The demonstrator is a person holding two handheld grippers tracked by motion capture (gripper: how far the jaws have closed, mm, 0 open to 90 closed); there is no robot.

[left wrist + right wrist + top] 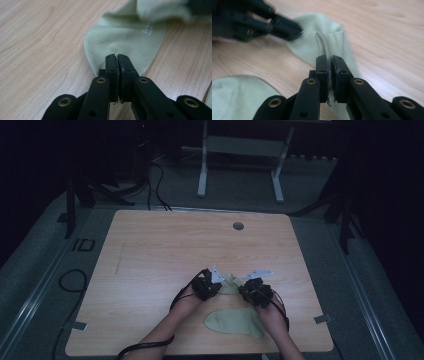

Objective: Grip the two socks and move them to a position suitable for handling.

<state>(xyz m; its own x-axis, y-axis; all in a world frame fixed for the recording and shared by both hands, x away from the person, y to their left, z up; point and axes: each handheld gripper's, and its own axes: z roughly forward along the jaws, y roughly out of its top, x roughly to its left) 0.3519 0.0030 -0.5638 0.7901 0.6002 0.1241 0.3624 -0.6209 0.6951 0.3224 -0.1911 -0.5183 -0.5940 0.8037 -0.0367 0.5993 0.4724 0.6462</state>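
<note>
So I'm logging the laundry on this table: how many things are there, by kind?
Pale green fabric socks: 2, one held between both grippers, one lying flat nearer the person
Black two-jaw grippers: 2, the left gripper and the right gripper
Total: 4

Two pale green socks and two claws.

**A dim recording lab**

A bare wooden worktop with a cable hole stands on grey carpet in a dark room. Black stands flank it, cables trail across the floor, and a white frame stands behind.
</note>
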